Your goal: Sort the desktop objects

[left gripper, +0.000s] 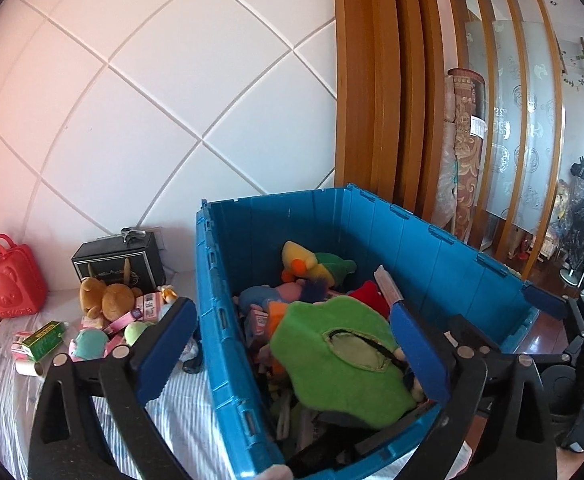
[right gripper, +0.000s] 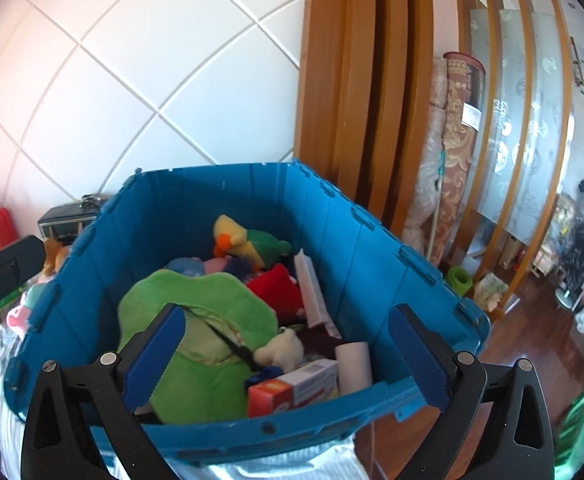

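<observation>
Here both grippers, left [left gripper: 292, 344] and right [right gripper: 287, 352], hang over the blue bin [right gripper: 372, 240], jaws wide apart and empty above the green plush [right gripper: 195, 312].

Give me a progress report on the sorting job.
Done: the blue bin already holds many toys, the green plush on top. In hand: nothing; both grippers, left and right, have open, empty jaws. Left: the brown bear, green box and other small items beside the bin.

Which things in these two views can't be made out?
- Bottom of the blue bin: both views, buried under the green plush and other toys.
- Print on the black box: left wrist view, too small.
- Toy pile beside the bin: right wrist view, hidden by the bin wall.
</observation>
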Tool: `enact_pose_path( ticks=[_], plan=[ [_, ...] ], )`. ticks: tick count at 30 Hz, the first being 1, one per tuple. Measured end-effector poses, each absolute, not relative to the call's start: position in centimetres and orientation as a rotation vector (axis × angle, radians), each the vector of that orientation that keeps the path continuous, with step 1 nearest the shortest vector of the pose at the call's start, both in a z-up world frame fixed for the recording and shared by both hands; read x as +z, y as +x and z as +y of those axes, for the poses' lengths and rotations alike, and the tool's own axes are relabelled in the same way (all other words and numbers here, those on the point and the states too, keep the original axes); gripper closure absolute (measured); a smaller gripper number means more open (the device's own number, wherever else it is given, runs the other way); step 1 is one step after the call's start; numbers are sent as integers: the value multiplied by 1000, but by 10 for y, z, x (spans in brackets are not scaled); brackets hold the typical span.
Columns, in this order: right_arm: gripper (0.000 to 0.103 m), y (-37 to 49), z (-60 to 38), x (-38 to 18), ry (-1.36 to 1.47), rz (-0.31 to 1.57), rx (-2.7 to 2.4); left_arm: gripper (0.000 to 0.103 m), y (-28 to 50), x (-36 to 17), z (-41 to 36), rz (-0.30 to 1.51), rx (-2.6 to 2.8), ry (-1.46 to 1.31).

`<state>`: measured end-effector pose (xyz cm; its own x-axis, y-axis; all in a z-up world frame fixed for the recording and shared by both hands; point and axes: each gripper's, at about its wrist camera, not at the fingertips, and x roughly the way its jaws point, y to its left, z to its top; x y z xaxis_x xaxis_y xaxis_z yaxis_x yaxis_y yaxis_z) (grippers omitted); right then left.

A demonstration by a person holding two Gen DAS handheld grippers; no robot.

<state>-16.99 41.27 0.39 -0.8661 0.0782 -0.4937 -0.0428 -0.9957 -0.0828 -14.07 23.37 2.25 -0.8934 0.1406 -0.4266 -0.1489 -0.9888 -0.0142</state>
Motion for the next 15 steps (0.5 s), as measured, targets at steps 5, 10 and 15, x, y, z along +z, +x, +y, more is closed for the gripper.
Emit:
enact_pose_path(
  ticks=[5, 10, 15],
  plan=[
    [0, -159, 401, 8, -798, -83, 2987, 4, -132, 23, 218, 32, 2943, -669],
    [0, -155, 390, 9, -820, -100, 2973, 4, -127, 22, 205, 18, 2963, -678],
    [0, -152, 384, 9, -827, -117, 2971, 4, -127, 21, 199, 11, 2965, -689]
  ],
)
